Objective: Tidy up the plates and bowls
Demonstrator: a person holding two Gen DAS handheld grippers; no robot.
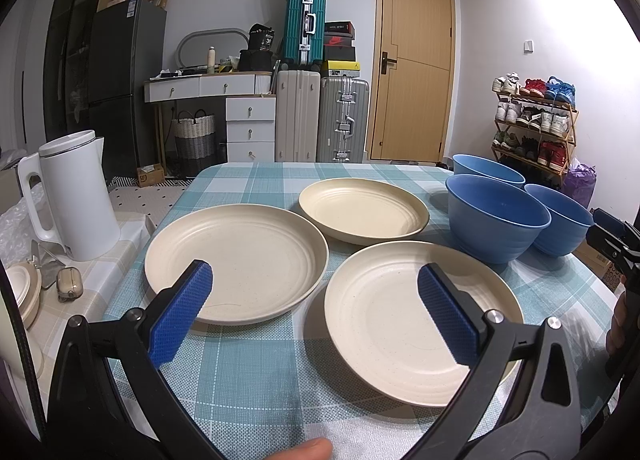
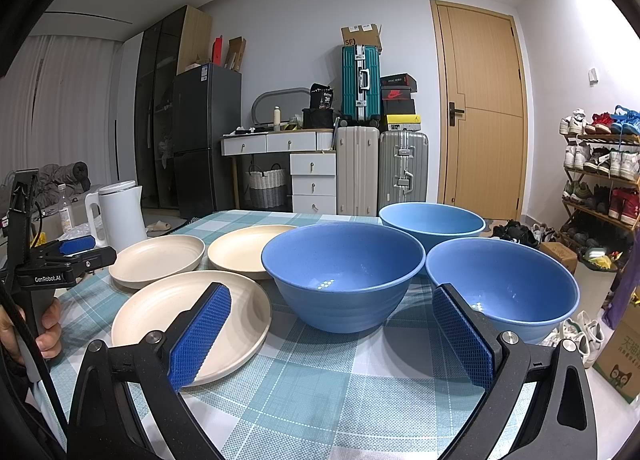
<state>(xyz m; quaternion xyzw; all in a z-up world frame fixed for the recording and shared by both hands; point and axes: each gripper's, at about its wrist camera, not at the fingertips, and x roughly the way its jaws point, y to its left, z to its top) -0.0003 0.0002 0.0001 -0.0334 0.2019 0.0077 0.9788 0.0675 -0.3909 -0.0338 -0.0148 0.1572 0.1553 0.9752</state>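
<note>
stacking looks not yet begun: three cream plates (image 1: 236, 260) and three blue bowls (image 2: 344, 276) lie apart on the table (image 1: 256, 380); left gripper (image 1: 316, 308) and right gripper (image 2: 332, 340) hover spread, empty.

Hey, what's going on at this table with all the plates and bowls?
A person holds a two-finger gripper in each hand over a checked tablecloth. Three cream plates and three blue bowls sit separately, nothing stacked yet. The left gripper is open above the near plates, and the right gripper is open facing the bowls. Neither holds anything. A white kettle stands off to the left.
</note>
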